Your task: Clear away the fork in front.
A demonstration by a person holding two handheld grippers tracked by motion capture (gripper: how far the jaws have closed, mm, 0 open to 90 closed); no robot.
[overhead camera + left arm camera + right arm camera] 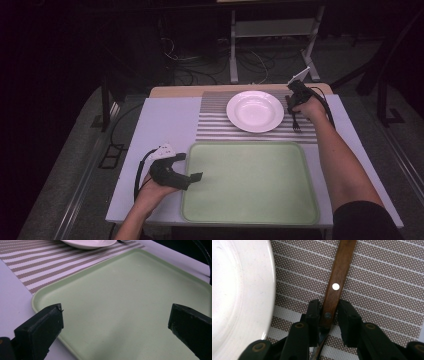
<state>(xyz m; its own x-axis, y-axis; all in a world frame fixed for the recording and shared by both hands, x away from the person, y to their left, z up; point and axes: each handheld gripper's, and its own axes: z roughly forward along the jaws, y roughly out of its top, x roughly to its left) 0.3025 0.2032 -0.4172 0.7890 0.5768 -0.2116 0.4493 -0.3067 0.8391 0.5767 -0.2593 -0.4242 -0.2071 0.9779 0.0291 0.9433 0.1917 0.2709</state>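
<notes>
The white table (165, 120) spreads in front of me; on its near half lies the pale green tray (250, 182), bare inside, its far edge running just beside the striped placemat (215, 125) that covers the far middle of the table; on that placemat sits the white plate (255, 111), round and upright on its base. My left gripper (192, 167) hovers at the tray's left edge, near its far left corner, and its jaws stand wide apart with nothing between them; in the left gripper view they frame the bare tray floor (120, 307), with the placemat (50, 260) and the plate's rim (87, 243) beyond. My right gripper (295, 107) reaches to the far right of the table, just right of the plate, pointing down at the fork (296, 124); the fork lies flat on the placemat beside the plate, apart from its rim, tines toward me in the high view. In the right gripper view my right gripper (328, 315) has its jaws drawn in narrow around the fork's wooden handle (338, 275), near the rivet where wood meets metal; both pads sit against the handle's sides, so I hold the fork there, with the plate (239, 295) close on the left.
</notes>
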